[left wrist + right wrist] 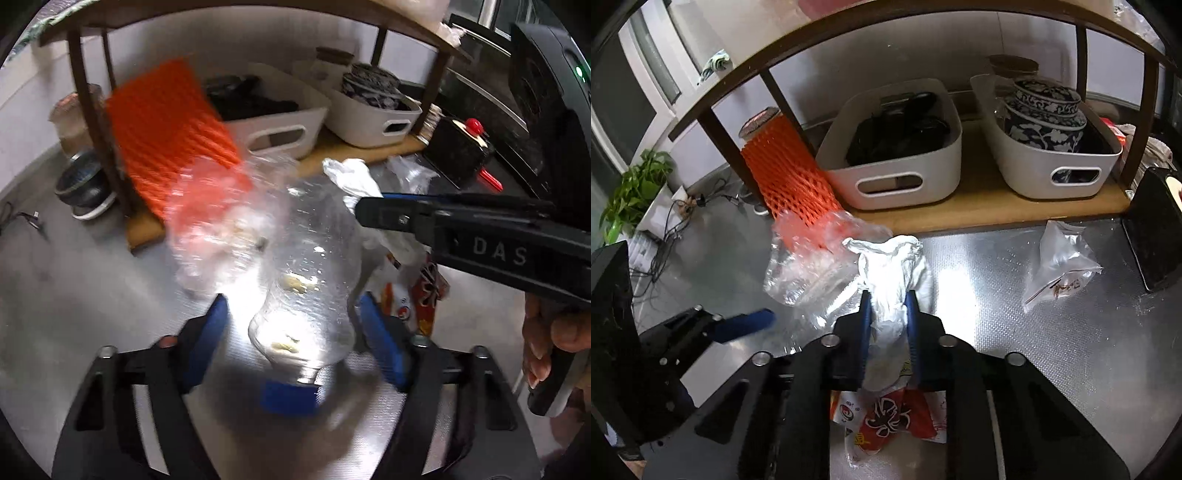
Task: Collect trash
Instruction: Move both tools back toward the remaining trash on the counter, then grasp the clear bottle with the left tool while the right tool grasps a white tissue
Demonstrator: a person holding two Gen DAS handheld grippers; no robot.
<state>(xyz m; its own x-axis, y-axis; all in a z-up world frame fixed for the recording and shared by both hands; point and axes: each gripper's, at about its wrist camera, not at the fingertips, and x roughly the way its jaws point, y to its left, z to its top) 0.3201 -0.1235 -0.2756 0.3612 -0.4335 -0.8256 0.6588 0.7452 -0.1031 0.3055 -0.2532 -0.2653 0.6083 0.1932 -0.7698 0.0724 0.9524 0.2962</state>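
On the silvery table mat, a clear plastic bottle [310, 280] with a blue cap [288, 400] lies between the blue pads of my left gripper [295, 332]. The left pad stands clear of the bottle, so the jaws are open. My right gripper [888, 317] is shut on a crumpled white tissue [894, 266], which lies over a red-and-white snack wrapper [886, 413]. A crumpled clear bag [809, 266] and an orange foam net sleeve [790, 177] lie just beyond the bottle. A small clear zip bag [1060, 258] rests to the right.
A low wooden shelf [979, 214] at the back holds two white bins [897, 177], one with a blue-and-white jar [1045, 110]. A black box [1152, 229] stands at the right. Cables [665, 236] and a green plant [631, 188] are at the left.
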